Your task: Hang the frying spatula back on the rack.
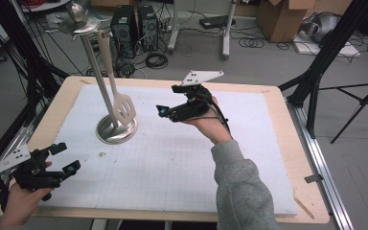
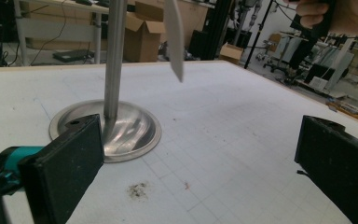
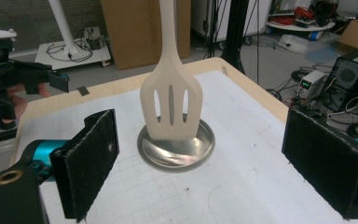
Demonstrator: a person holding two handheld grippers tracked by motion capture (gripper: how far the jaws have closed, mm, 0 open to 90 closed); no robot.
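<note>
1. The left gripper [image 1: 57, 158] sits at the near left corner of the surface [image 1: 182, 158], jaws spread and empty.
2. The right gripper [image 1: 172, 111], raised mid-surface, is also spread wide, aimed at the spatula [image 1: 123, 106].
3. That spatula hangs from the stand [image 1: 116, 128], blade just above the base; it looks light, stiff and smooth, best pinched across its flat handle above the slotted blade.

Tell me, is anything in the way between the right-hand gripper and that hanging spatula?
No. In the right gripper view its open jaws frame the spatula, with only bare white mat before it.
</note>
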